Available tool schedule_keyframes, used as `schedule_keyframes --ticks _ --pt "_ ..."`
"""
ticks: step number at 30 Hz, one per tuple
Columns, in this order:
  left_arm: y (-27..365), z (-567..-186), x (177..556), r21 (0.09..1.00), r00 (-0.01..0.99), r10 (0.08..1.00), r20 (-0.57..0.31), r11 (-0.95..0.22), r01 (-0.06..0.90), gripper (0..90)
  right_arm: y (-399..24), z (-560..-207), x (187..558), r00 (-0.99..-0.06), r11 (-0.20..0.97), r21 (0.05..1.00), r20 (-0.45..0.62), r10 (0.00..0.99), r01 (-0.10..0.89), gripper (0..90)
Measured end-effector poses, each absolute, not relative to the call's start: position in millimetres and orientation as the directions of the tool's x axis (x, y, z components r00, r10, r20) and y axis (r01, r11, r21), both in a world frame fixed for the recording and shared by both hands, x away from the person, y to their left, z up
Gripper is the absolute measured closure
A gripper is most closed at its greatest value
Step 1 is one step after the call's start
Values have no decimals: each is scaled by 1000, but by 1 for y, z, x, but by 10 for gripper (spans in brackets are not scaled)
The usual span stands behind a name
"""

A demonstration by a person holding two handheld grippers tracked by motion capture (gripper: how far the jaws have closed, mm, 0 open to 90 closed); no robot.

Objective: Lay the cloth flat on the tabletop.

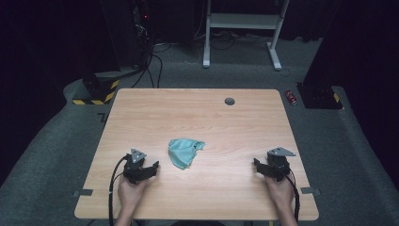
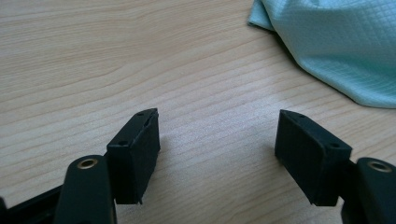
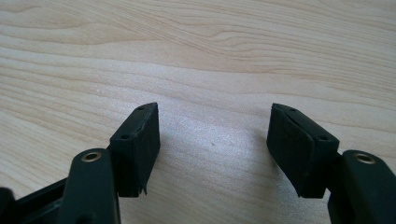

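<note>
A crumpled teal cloth (image 1: 185,151) lies mid-desk (image 1: 197,113). The left hand-held gripper (image 1: 151,167) and the right hand-held gripper (image 1: 258,165) rest on either side, both released and empty.

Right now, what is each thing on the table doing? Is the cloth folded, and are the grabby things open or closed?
Cloth: crumpled in a loose heap, not folded, lying on the table, nothing touching it.
Left gripper: jaws open, nothing between them, held low over the table beside the cloth.
Right gripper: jaws open, nothing between them, over bare wood.
Table: wooden top, flat, bearing the cloth.
</note>
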State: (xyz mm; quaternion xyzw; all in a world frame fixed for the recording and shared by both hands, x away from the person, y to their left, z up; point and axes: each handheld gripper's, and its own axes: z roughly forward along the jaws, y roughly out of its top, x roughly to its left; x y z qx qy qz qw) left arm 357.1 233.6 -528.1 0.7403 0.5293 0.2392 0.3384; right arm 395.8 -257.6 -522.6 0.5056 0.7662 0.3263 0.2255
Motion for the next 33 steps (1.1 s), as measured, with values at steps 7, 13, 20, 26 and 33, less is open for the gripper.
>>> schedule_keyframes --ticks 7,13,20,26,33 --pt "231 -528 358 753 336 942 -2 -220 620 286 -258 -523 396 -387 276 728 -15 922 628 347" --pt "226 -526 360 763 381 924 -39 -219 608 349 -258 -523 396 -388 276 728 -15 922 628 346" --pt "212 -515 365 773 444 892 -87 -221 595 319 -258 -523 396 -388 276 728 -14 921 628 345" --pt "197 -505 379 778 476 873 -107 -224 587 280 -258 -523 396 -389 276 727 -14 921 628 343" --pt "184 -502 397 767 489 862 -133 -224 602 265 -258 -523 395 -390 277 727 -14 921 628 342"
